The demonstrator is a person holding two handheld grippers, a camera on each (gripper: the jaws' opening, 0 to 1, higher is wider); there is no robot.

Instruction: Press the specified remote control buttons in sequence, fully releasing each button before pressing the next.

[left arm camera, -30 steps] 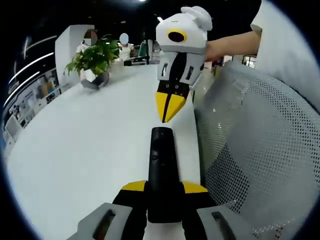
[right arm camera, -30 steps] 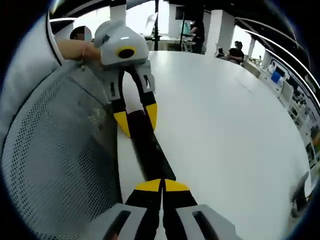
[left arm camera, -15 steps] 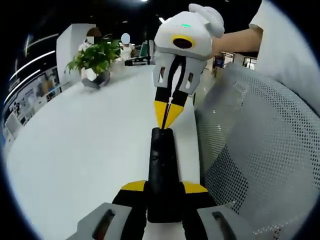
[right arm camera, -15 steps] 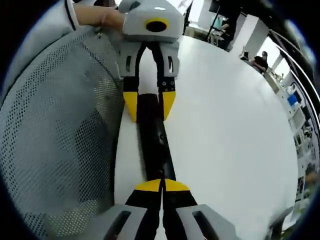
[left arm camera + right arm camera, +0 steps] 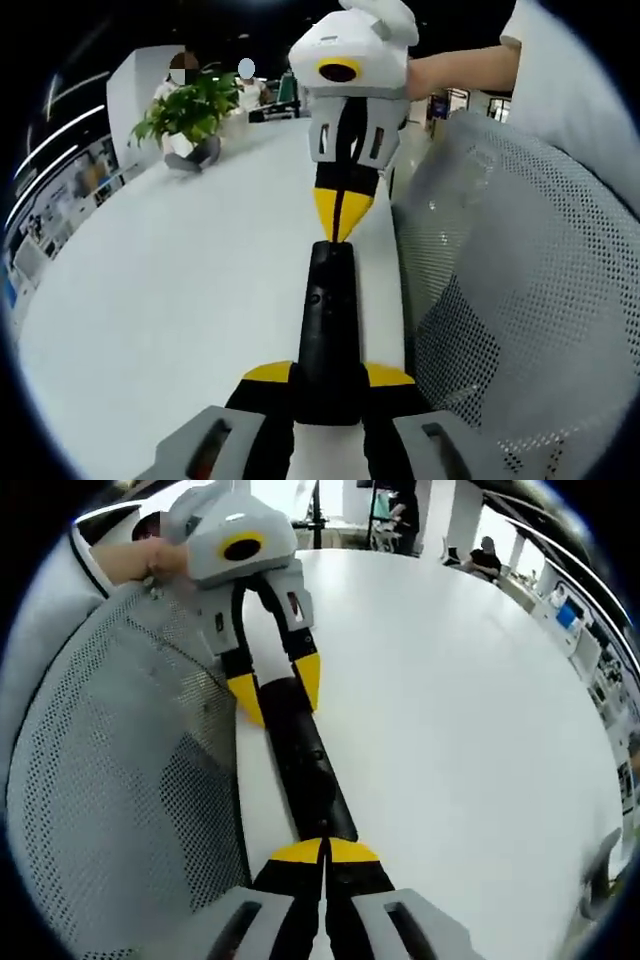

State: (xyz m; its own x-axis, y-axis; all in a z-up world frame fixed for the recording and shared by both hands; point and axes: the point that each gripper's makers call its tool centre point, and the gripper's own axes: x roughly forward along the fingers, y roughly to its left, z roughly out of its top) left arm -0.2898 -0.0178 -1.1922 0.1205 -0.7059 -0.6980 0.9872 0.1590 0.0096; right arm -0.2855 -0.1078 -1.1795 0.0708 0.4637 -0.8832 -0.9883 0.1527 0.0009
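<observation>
A slim black remote control (image 5: 327, 320) lies lengthwise along the edge of a white tabletop (image 5: 160, 290), right beside the grey mesh back of a chair (image 5: 500, 290). In the left gripper view, the left gripper (image 5: 328, 378) has its yellow-tipped jaws closed against the two sides of the remote's near end, holding it in place. At the remote's far end, the right gripper (image 5: 338, 216) comes down from above with its jaws pressed together into a single yellow point, the tip touching or nearly touching the remote's top end. A person's hand (image 5: 440, 70) and bare forearm grip that gripper's white body. A potted plant (image 5: 188, 118) stands far back on the tabletop. In the right gripper view, the same remote control (image 5: 300, 760) runs away from the camera; the right gripper (image 5: 324, 852) shows its yellow tips together over the remote's near end, and the left gripper (image 5: 272, 692) straddles the far end with a jaw on each side. The chair mesh (image 5: 120, 780) sits to the left, and the tabletop (image 5: 460, 720) spreads to the right.
</observation>
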